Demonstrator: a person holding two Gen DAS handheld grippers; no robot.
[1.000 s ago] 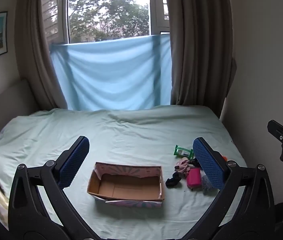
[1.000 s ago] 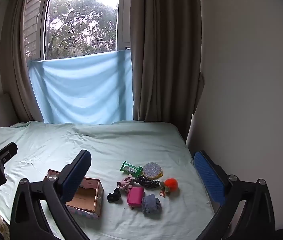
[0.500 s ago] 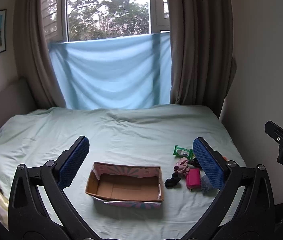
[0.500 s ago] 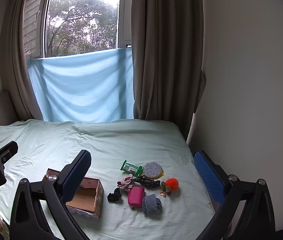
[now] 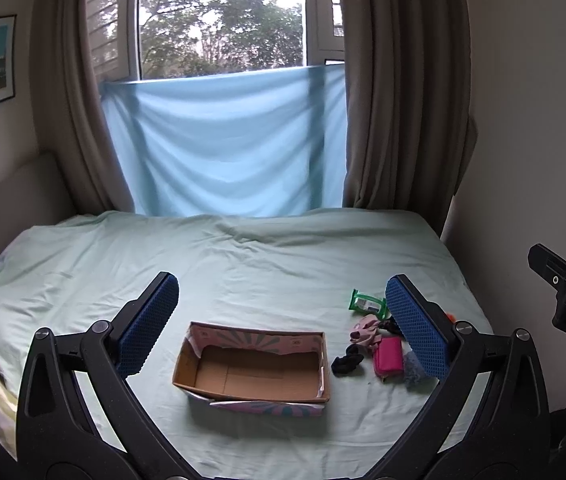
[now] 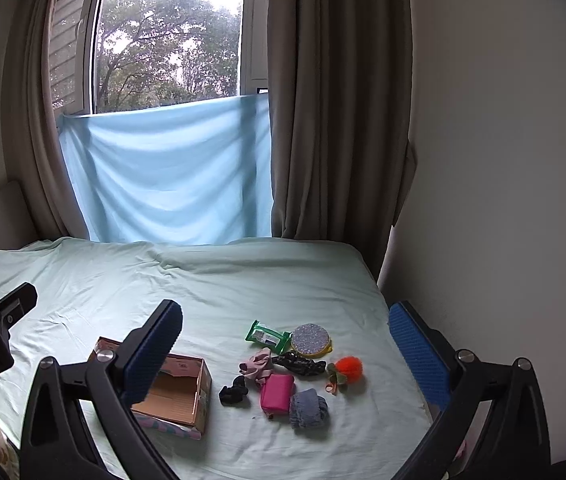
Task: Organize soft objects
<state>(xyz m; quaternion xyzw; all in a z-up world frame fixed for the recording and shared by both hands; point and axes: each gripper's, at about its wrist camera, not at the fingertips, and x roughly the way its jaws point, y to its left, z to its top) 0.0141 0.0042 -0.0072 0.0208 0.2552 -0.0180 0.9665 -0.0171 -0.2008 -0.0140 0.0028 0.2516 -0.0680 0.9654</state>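
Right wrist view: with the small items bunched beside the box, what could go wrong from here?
The pink pouch, grey scrunchie and black hair tie lie close together, so the open right gripper may catch two at once. The cardboard box sits on the soft bed sheet and could tip if nudged.

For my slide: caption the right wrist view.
Open right gripper above bed; soft items beside an empty cardboard box.

Both views face the window, well back – sharing the bed.

Soft items clustered beside open box
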